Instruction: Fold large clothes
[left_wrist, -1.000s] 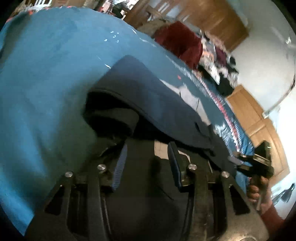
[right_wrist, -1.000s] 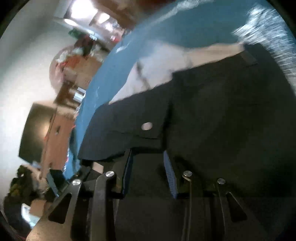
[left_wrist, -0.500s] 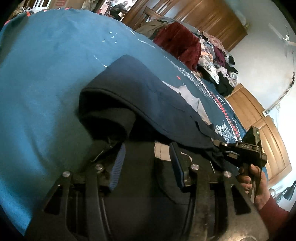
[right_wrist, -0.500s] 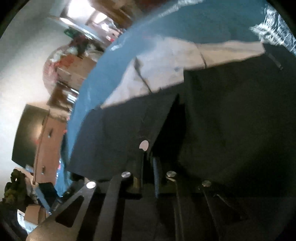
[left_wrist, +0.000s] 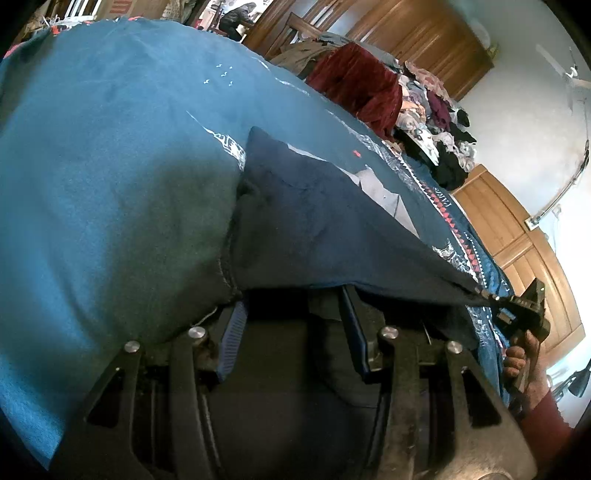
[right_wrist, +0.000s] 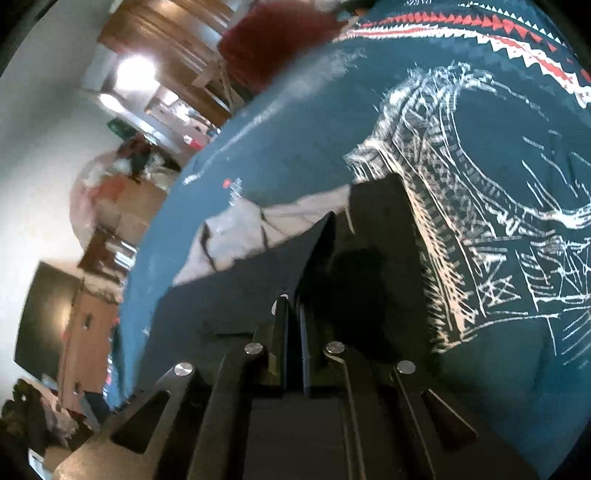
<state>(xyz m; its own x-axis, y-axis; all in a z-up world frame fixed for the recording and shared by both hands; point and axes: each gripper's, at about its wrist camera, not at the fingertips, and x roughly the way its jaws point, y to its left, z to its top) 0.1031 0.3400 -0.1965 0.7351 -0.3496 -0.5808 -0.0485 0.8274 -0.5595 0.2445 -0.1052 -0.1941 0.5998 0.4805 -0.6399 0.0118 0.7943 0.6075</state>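
Garment: navy cloth (left_wrist: 317, 229) lay on the teal bedspread (left_wrist: 110, 177), one edge lifted.
Right gripper (right_wrist: 293, 314): my jaws were pinched together on that edge.
Left gripper (left_wrist: 291, 325): my jaws stood apart, cloth draped over them.

This is a bedroom in a home. A big bed with a blue cover (left_wrist: 110, 166) fills it. Wooden wardrobes (left_wrist: 424, 40) and a heap of clothes (left_wrist: 432, 110) stand far past the claw.

No readable writing here: the teal bedspread (right_wrist: 303, 147) carries white lettering near its red-and-white border at the far edge, but it's too blurred to make out.
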